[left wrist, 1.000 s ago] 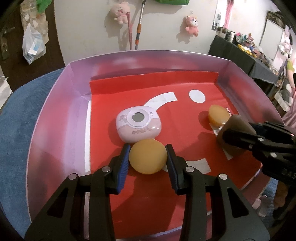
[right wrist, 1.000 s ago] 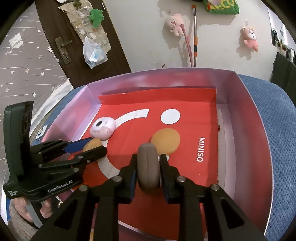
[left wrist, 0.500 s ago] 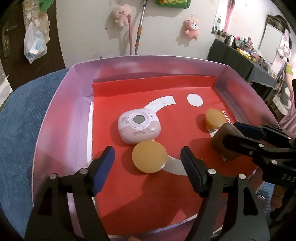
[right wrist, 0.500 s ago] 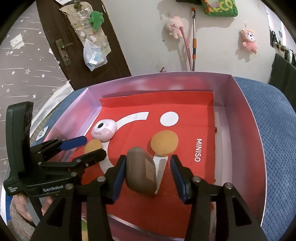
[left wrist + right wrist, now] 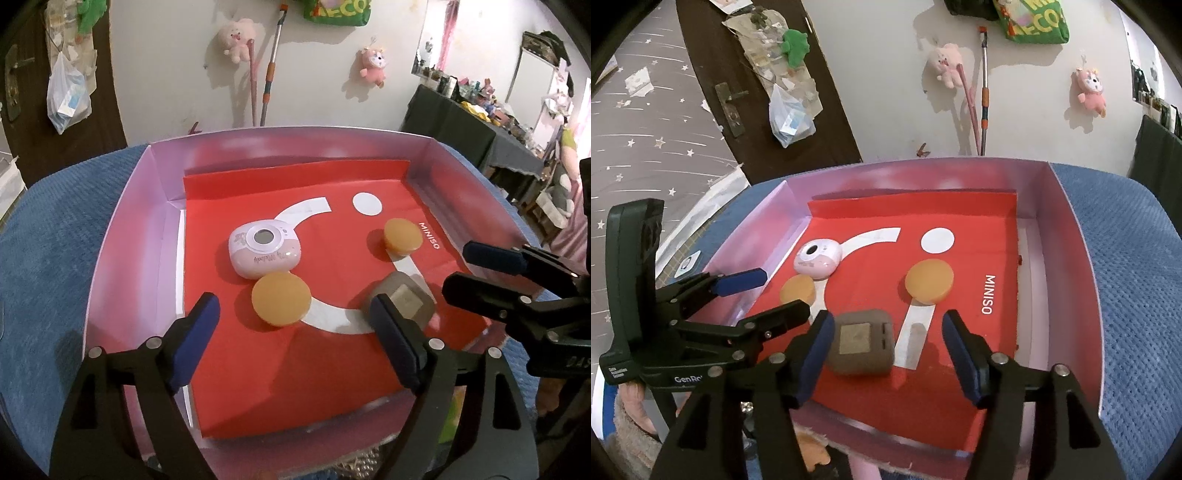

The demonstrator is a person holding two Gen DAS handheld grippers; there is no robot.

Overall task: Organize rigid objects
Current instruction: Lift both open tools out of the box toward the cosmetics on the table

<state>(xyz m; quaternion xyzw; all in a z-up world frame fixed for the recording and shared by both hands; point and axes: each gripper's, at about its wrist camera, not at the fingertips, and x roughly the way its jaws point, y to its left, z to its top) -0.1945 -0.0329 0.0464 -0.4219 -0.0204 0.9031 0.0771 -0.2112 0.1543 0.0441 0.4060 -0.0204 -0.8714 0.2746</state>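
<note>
A pink box (image 5: 133, 206) lined with red paper holds a pink rounded device (image 5: 264, 253), two orange discs (image 5: 281, 304) (image 5: 402, 235) and a brown squarish block (image 5: 404, 301). My left gripper (image 5: 291, 332) is open, just in front of the near orange disc. My right gripper (image 5: 886, 350) is open, with the brown block (image 5: 862, 347) lying flat on the red paper between and just beyond its fingers. The pink device (image 5: 818, 258) and both discs (image 5: 798, 290) (image 5: 929, 282) also show in the right wrist view. Each gripper shows in the other's view: the right one (image 5: 491, 275), the left one (image 5: 753, 299).
The box stands on a blue textured surface (image 5: 1137, 295). Its walls (image 5: 1071, 236) rise on three sides. A dark door (image 5: 746, 74), plush toys and mop handles (image 5: 269, 74) are on the wall behind. A cluttered dark table (image 5: 480, 129) stands at far right.
My left gripper opened, let go of the orange disc and drew back. My right gripper opened and released the brown block, which now lies flat on the red paper.
</note>
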